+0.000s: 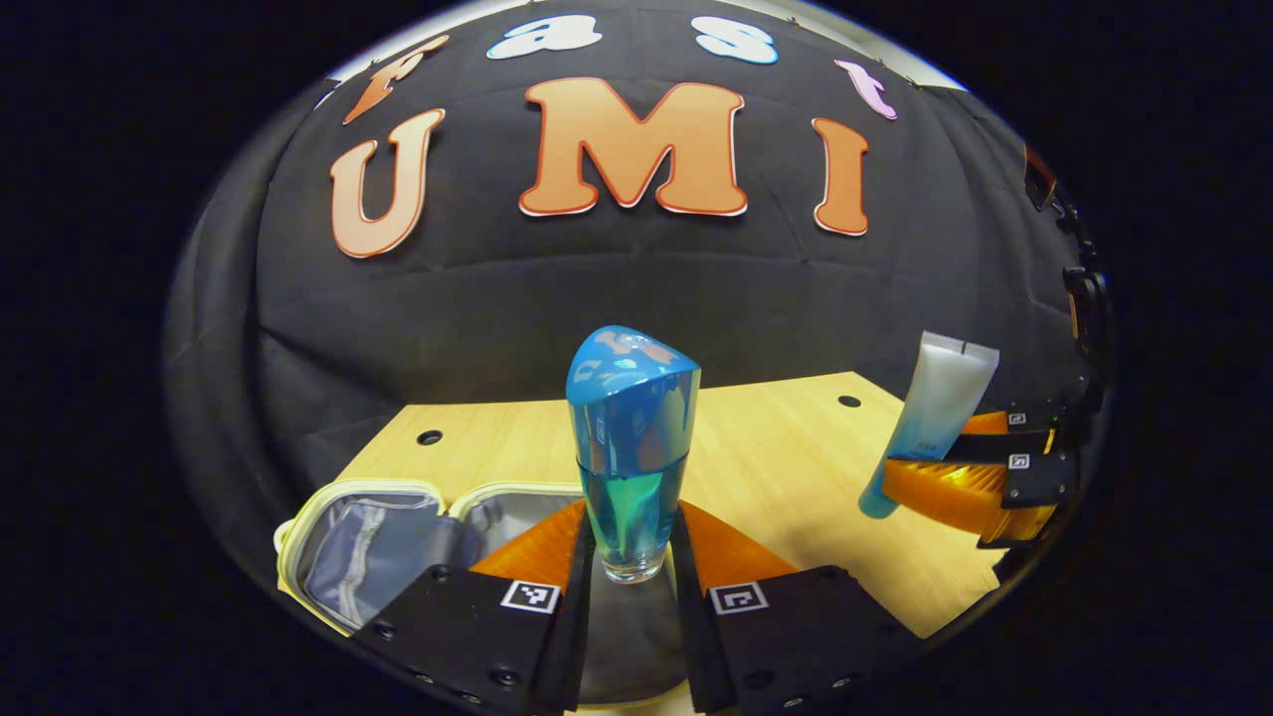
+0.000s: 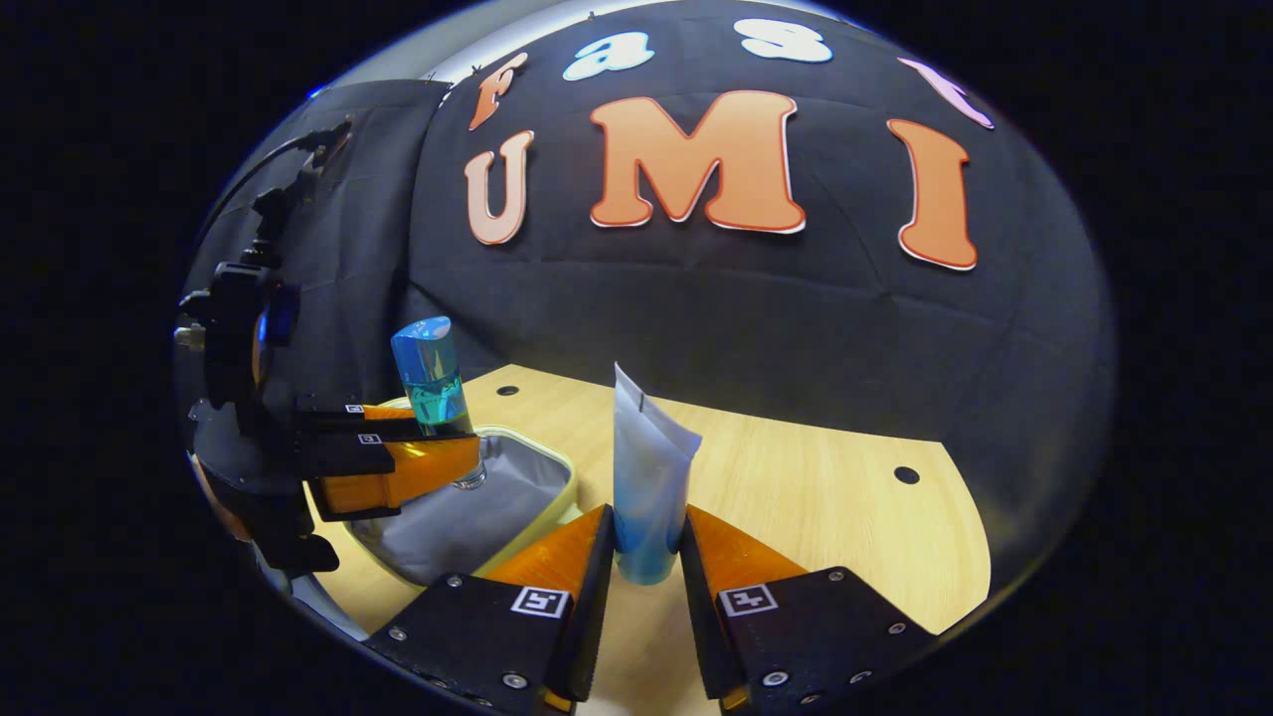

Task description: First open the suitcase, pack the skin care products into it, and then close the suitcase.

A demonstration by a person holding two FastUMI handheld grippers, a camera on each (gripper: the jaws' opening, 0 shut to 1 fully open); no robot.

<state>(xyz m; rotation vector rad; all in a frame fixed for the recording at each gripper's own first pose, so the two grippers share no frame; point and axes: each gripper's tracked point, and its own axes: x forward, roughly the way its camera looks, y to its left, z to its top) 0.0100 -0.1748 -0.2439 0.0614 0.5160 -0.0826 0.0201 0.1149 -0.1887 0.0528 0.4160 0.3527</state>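
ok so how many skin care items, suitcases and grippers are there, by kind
skin care products: 2, a blue bottle held upright in the left gripper and a tube held in the right gripper
suitcases: 1, the suitcase lying open on the table
grippers: 2
total: 5

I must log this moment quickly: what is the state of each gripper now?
Left gripper: shut on the blue bottle, held upright.
Right gripper: shut on the white-and-blue tube, held upright.
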